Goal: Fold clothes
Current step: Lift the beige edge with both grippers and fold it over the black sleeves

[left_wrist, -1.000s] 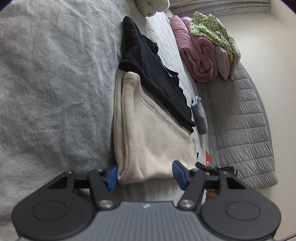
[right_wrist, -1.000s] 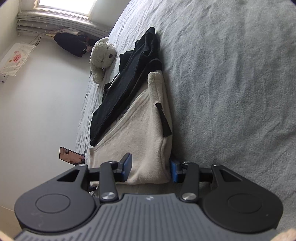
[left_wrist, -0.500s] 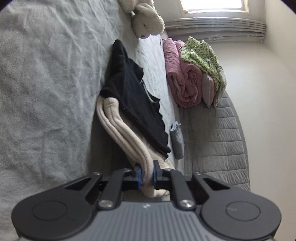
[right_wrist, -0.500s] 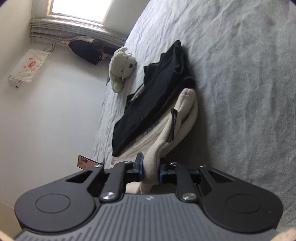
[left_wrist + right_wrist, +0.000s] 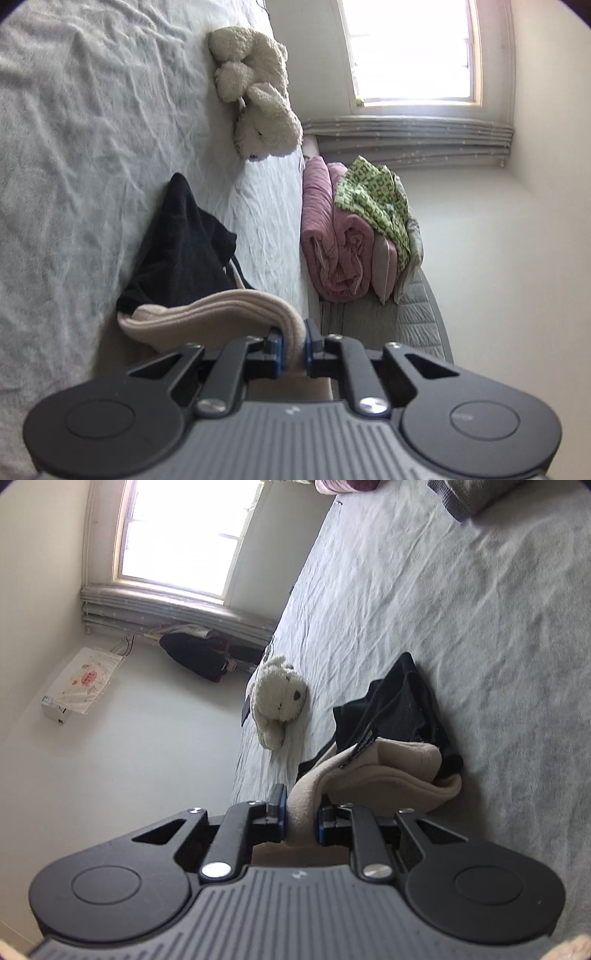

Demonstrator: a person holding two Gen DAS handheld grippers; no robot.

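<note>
A cream fleece garment (image 5: 207,314) lies folded on the grey bed, and its near edge is lifted off the bedding. My left gripper (image 5: 293,347) is shut on one corner of that edge. In the right wrist view the same cream fleece garment (image 5: 388,775) rises in a curl, and my right gripper (image 5: 301,819) is shut on its other corner. A black garment (image 5: 184,243) lies just beyond the fleece, partly under it, and shows again as the black garment (image 5: 399,705) in the right wrist view. The lower layers of the fleece are hidden behind the grippers.
A white plush toy (image 5: 258,110) lies further up the grey bed sheet (image 5: 74,147). A rolled pink blanket (image 5: 332,236) with a green patterned cloth (image 5: 376,195) sits on a quilted grey cover (image 5: 406,325) by the wall. A window (image 5: 177,542) is at the far end.
Both grippers closed on the near edge of the cream fleece and lifted it up and away from me. The views tilted up toward the window.
</note>
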